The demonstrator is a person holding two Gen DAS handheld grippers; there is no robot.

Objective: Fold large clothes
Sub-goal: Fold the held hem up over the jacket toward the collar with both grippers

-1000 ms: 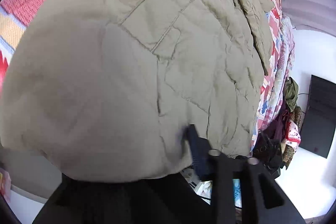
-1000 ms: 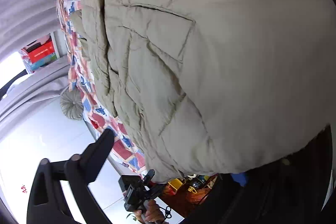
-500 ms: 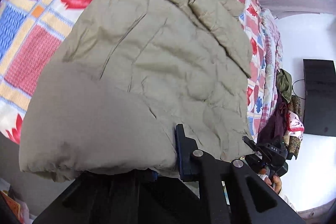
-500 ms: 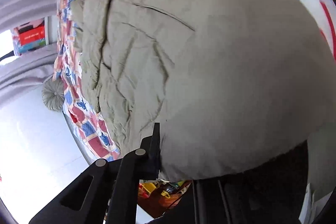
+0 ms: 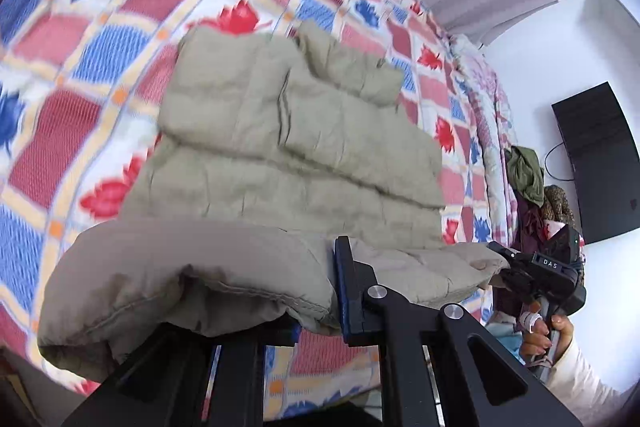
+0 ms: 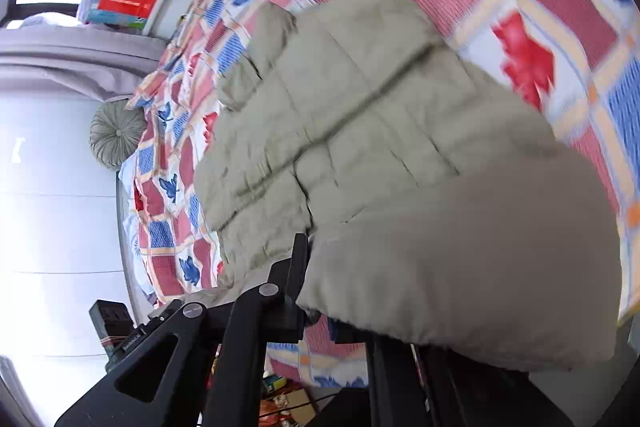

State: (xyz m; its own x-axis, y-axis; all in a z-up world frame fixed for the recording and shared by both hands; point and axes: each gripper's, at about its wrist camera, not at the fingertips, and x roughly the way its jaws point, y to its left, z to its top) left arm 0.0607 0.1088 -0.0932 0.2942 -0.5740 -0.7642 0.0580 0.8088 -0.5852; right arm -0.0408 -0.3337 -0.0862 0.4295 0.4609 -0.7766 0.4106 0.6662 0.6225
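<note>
Bedspread (image 5: 100,39), checked red and blue, lies under a khaki jacket (image 5: 288,131) pinched by left tongs (image 5: 316,311) and right tongs (image 6: 316,311).

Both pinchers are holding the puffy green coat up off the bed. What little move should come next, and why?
Probably carry the lifted edge forward over the coat. The left gripper and right gripper are each shut on the near hem of the khaki jacket, which is raised, while its far part lies flat on the patterned bedspread.
</note>
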